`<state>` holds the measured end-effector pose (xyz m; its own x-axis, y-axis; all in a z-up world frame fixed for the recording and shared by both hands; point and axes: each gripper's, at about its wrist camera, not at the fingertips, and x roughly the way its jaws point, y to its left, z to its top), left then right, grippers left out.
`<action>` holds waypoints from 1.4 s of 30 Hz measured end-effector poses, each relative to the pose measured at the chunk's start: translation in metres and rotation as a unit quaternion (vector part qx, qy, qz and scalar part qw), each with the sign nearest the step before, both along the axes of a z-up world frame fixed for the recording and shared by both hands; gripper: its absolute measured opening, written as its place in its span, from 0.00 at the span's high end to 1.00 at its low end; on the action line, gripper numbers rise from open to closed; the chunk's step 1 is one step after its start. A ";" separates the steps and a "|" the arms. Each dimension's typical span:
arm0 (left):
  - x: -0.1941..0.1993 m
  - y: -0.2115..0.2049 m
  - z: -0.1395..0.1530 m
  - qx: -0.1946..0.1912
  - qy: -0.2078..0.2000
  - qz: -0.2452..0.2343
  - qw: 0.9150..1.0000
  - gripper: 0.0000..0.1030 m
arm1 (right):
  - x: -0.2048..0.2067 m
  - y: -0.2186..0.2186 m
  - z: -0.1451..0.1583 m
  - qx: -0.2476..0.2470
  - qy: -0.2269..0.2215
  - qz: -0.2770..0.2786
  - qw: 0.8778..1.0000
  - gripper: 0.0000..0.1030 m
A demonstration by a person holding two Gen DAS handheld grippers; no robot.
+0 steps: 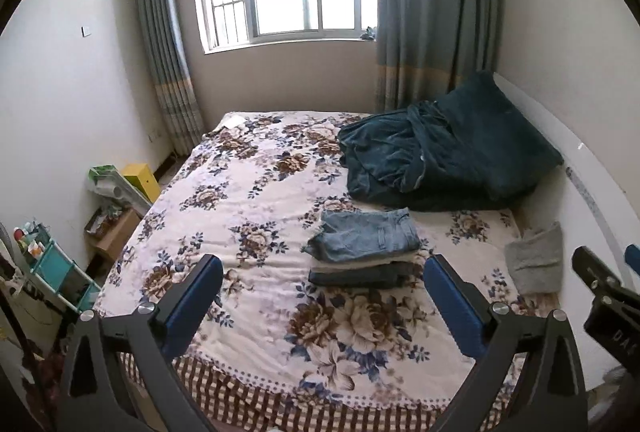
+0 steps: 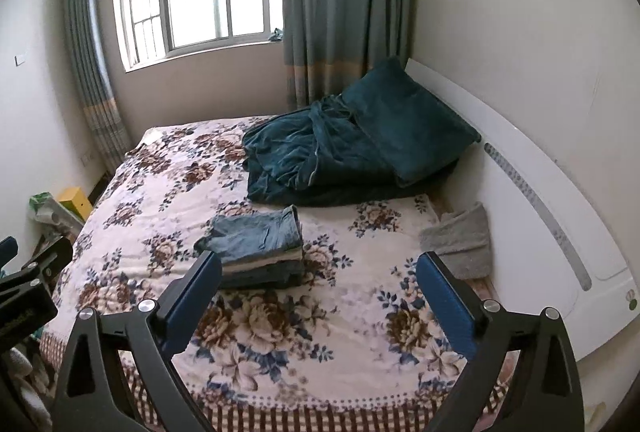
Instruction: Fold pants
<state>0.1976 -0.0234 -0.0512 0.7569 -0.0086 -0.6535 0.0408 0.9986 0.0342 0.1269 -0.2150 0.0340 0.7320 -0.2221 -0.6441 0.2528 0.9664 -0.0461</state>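
On my left, the left gripper [image 1: 322, 282] hangs above the floral bedspread [image 1: 248, 200] with fingers spread wide, empty. Ahead, mid-bed, sits the stack of folded pants [image 1: 362, 250]: faded blue jeans on top, a pale pair beneath, darker denim at the bottom. My right gripper [image 2: 318, 278] is likewise spread, empty. White lettering on its body is too blurred to read.
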 end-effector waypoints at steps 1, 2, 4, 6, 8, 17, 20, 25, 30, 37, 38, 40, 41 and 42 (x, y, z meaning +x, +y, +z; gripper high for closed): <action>0.004 -0.001 -0.004 0.002 0.001 0.000 1.000 0.00 | 0.005 0.001 -0.003 -0.003 -0.001 0.001 1.000 0.03; 0.007 -0.002 -0.007 0.004 0.002 0.003 1.000 0.00 | 0.010 0.001 -0.007 -0.008 0.000 0.001 1.000 0.03; 0.014 -0.005 -0.015 0.005 0.007 0.002 1.000 0.00 | 0.020 0.004 -0.014 -0.012 0.002 0.004 1.000 0.03; 0.020 -0.008 -0.020 0.009 0.010 0.003 1.000 0.00 | 0.028 0.006 -0.023 -0.016 0.008 0.004 1.000 0.03; 0.024 -0.009 -0.025 0.013 0.012 0.003 1.000 0.00 | 0.033 0.006 -0.031 -0.016 0.013 0.002 1.000 0.03; 0.031 -0.012 -0.035 0.027 0.020 -0.002 0.999 0.00 | 0.046 0.004 -0.053 -0.012 0.025 -0.002 1.000 0.03; 0.032 -0.012 -0.036 0.026 0.022 -0.001 0.999 0.00 | 0.048 0.005 -0.056 -0.010 0.027 -0.001 1.000 0.03; 0.035 -0.010 -0.041 0.026 0.027 -0.001 0.999 0.00 | 0.051 0.006 -0.062 -0.011 0.031 0.004 0.999 0.03; 0.039 -0.007 -0.043 0.023 0.031 0.000 0.999 0.00 | 0.050 0.006 -0.063 -0.003 0.034 0.006 0.999 0.03; 0.043 -0.007 -0.044 0.022 0.040 -0.005 0.999 0.00 | 0.050 0.007 -0.066 0.001 0.036 0.006 0.999 0.03; 0.043 -0.007 -0.044 0.023 0.039 -0.005 0.999 0.00 | 0.051 0.007 -0.065 0.000 0.036 0.006 0.999 0.03; 0.044 -0.009 -0.044 0.023 0.038 -0.007 0.999 0.00 | 0.050 0.006 -0.065 0.002 0.035 0.006 0.999 0.03; 0.044 -0.009 -0.044 0.024 0.038 -0.007 0.999 0.00 | 0.050 0.006 -0.066 0.002 0.035 0.006 0.999 0.03; 0.043 -0.009 -0.044 0.024 0.039 -0.008 0.999 0.00 | 0.049 0.006 -0.067 0.003 0.036 0.007 0.999 0.03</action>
<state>0.2411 -0.0325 -0.0949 0.7035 0.0132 -0.7105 0.0604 0.9951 0.0783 0.1763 -0.2094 -0.0328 0.6864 -0.2092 -0.6964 0.2360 0.9700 -0.0588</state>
